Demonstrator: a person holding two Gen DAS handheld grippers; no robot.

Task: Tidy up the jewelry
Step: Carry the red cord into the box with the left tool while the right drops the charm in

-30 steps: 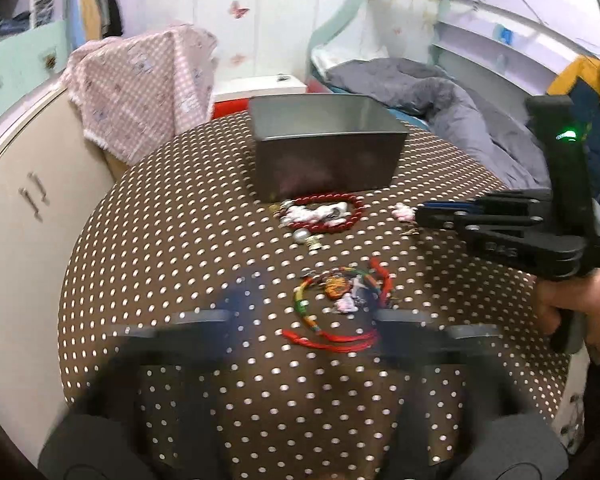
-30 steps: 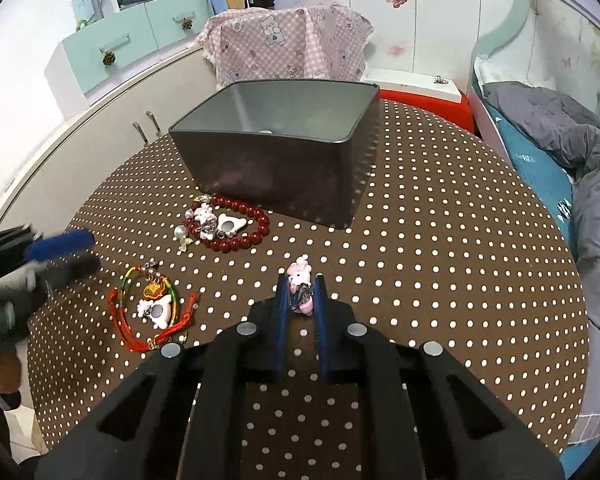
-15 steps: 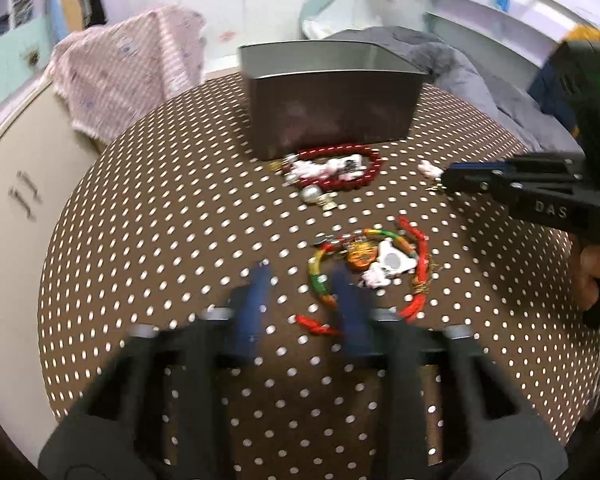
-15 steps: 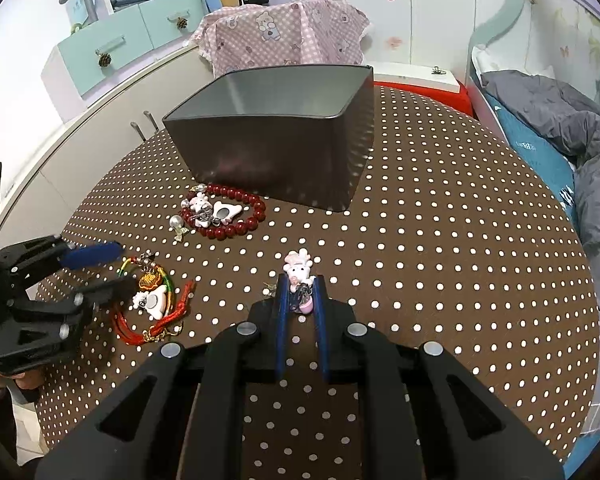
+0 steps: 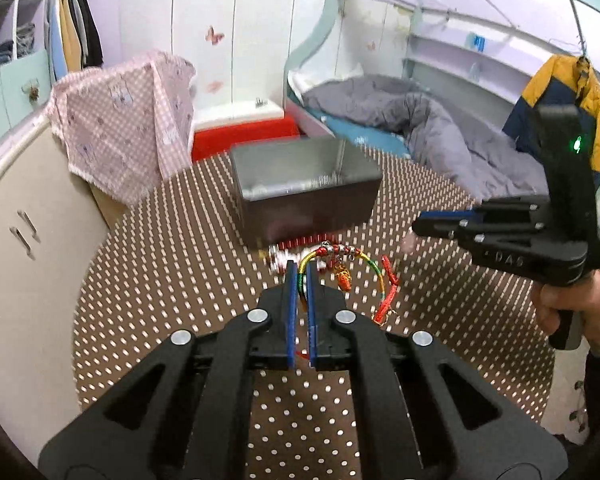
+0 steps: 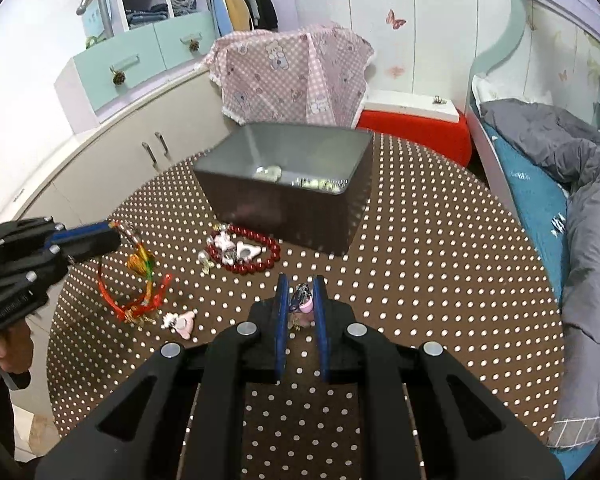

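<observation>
My left gripper (image 5: 300, 270) is shut on a multicolour cord bracelet (image 5: 342, 266), which hangs above the brown dotted table (image 5: 172, 280) with its red tail trailing down. In the right wrist view, that left gripper (image 6: 114, 234) holds the cord bracelet (image 6: 142, 280) up at the left. My right gripper (image 6: 300, 286) is shut on a small pink charm (image 6: 303, 305), raised off the cloth. A grey box (image 6: 292, 200) stands behind, with a few pieces inside. The red bead bracelet (image 6: 256, 256) lies in front of the box.
A small pink and white charm (image 6: 180, 320) lies loose on the table near the cord's tail. A white cabinet (image 6: 112, 160) stands to the left, a pink checked cloth (image 6: 292, 76) behind the table, a bed (image 6: 560, 184) at the right.
My left gripper closed on the cord bracelet and lifted it off the table. The right gripper rose with the pink charm. A pink and white charm now lies apart from the bracelet.
</observation>
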